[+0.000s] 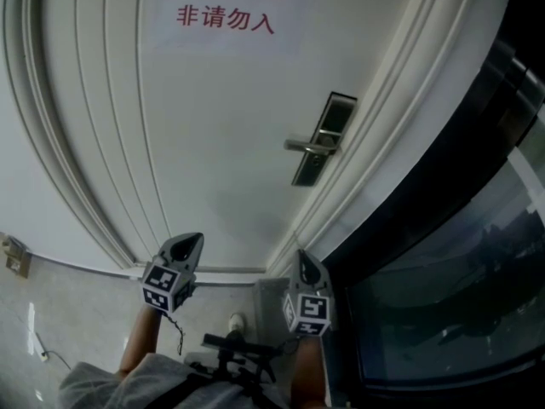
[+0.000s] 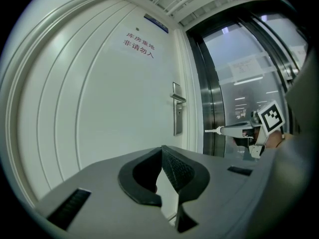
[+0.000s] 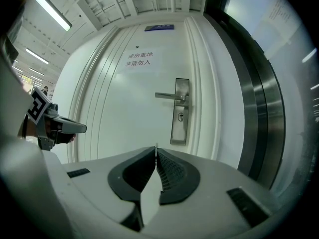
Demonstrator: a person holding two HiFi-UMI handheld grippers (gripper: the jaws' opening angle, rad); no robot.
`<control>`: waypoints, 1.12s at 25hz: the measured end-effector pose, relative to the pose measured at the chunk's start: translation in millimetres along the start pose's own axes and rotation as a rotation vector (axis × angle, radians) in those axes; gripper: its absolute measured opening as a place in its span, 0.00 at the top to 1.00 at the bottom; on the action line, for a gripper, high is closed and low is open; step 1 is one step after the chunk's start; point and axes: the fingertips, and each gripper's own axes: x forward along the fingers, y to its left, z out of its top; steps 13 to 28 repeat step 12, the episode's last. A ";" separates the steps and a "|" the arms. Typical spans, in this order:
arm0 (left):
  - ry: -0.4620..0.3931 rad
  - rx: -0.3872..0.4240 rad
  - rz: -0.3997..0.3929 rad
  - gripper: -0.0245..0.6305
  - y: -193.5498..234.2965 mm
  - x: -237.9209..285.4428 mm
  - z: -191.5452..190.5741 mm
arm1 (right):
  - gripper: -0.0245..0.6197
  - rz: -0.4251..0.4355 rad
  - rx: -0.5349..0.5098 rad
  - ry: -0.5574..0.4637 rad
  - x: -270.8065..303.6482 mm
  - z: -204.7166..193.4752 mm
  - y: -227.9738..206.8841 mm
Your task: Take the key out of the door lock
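Note:
The white door [image 1: 213,126] carries a steel lock plate [image 1: 322,139] with a lever handle [image 3: 169,95] and a keyhole [image 3: 180,116] under it. No key shows sticking out of the keyhole. My right gripper [image 3: 156,147] hangs well back from the door, level, with its jaws closed on a thin pale sliver. From the left gripper view this sliver, which looks like the key [image 2: 212,130], juts from the right gripper's tips. My left gripper [image 2: 162,148] is shut and empty. In the head view the left gripper [image 1: 189,241] and right gripper [image 1: 303,258] sit low, side by side.
Red characters [image 1: 226,7] are printed on the door. A dark steel frame with a glass panel [image 1: 451,296] runs along the door's right side. A wall socket [image 1: 15,256] sits low at the left. A person's shoe [image 1: 237,322] shows on the tiled floor.

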 end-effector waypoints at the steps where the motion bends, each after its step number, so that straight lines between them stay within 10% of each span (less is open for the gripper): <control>1: 0.000 0.001 0.000 0.96 0.0 0.3 0.5 | 0.93 0.001 -0.005 0.000 0.5 -0.7 -0.2; 28: 0.011 0.005 -0.004 0.96 -5.8 3.5 -0.8 | 0.93 0.003 -0.003 0.002 1.3 -4.7 -4.7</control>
